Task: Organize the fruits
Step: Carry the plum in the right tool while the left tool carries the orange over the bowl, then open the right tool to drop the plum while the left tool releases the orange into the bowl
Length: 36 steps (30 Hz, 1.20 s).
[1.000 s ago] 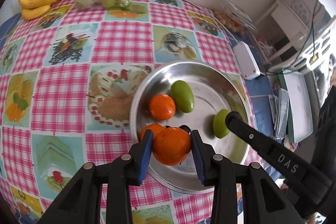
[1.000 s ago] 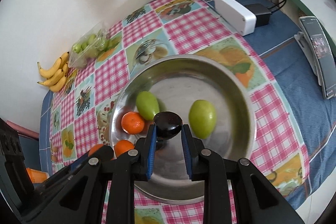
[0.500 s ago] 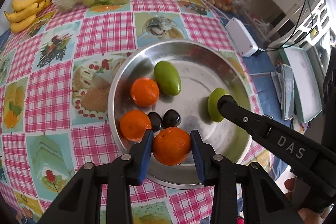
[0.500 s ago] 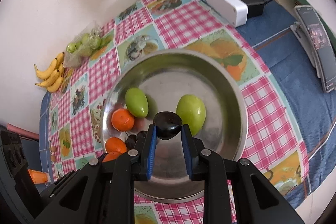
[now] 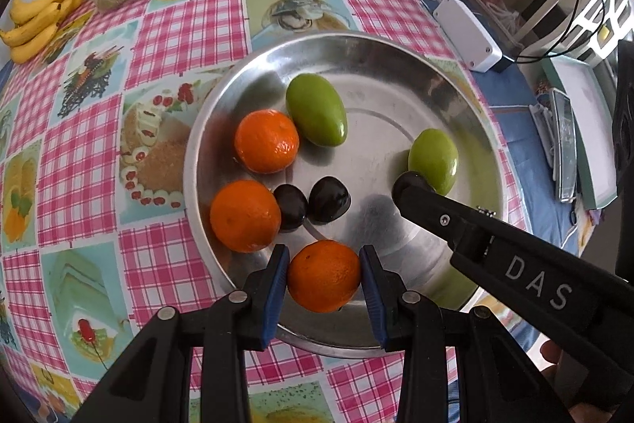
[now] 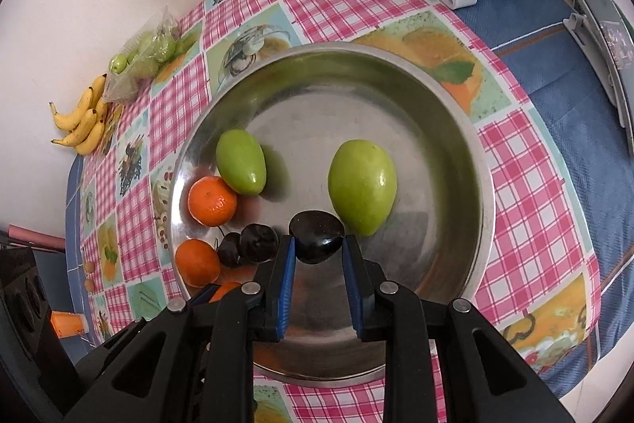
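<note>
Left gripper (image 5: 323, 274): clenched on an orange (image 5: 324, 275), held over the near rim of the steel bowl (image 5: 455, 74).
Right gripper (image 6: 318, 250): clenched on a dark plum (image 6: 316, 242), low over the bowl's middle, just beside a green mango (image 6: 362, 185).
In bowl: two more oranges, two plums, a second green mango.
Table edge: bananas (image 5: 37, 14) against the wall, well apart from the bowl.

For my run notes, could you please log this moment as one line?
left gripper: shut on orange | right gripper: shut on dark plum | both above steel bowl | release: not yet
</note>
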### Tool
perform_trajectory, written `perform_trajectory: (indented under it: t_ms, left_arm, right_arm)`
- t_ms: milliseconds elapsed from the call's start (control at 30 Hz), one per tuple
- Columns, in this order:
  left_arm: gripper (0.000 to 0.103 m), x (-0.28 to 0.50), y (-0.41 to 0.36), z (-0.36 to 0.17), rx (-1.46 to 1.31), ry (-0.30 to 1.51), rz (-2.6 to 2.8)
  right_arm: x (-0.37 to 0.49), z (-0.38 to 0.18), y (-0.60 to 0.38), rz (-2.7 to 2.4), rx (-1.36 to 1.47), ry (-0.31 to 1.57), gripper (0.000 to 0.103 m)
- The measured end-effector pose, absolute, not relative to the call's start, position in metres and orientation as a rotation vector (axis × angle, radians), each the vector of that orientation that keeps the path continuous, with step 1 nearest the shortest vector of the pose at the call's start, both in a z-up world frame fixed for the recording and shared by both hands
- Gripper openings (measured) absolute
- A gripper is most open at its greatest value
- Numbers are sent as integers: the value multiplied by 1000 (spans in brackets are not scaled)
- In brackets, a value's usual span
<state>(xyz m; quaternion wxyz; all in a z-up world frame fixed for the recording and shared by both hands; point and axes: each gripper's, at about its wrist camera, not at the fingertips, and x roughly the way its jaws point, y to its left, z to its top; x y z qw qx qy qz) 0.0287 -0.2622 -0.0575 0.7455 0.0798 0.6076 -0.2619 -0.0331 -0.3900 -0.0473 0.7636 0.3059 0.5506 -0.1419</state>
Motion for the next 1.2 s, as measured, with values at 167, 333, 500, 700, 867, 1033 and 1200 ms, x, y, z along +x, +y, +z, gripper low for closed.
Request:
perform_trajectory:
  t_ms: [167, 333, 500, 700, 867, 1033, 1200]
  left_arm:
    - [39, 29, -264, -62, 182, 1338, -564]
    - [39, 29, -266, -69, 183, 1353, -554]
    - [39, 28, -271, -75, 191, 1356, -552]
    - [39, 27, -273, -80, 190, 1365, -546]
    - [39, 27, -271, -82, 191, 1370, -550]
    - [40, 27, -272, -83, 197, 1374, -554]
    - [48, 26, -274, -77, 197, 1362, -571]
  right_arm:
    - [-32, -53, -391, -305, 672, 1213, 25]
    - [-32, -56, -391, -309, 674, 1223, 25]
    - [-29, -59, -389, -308, 670, 1231, 25]
    - [-29, -61, -387, -306, 667, 1239, 26]
    - [-28, -63, -387, -306, 668, 1247, 26]
    - [-28, -62, -387, -306, 664, 1245, 26]
    - [-27, -55, -386, -299, 653, 1227, 26]
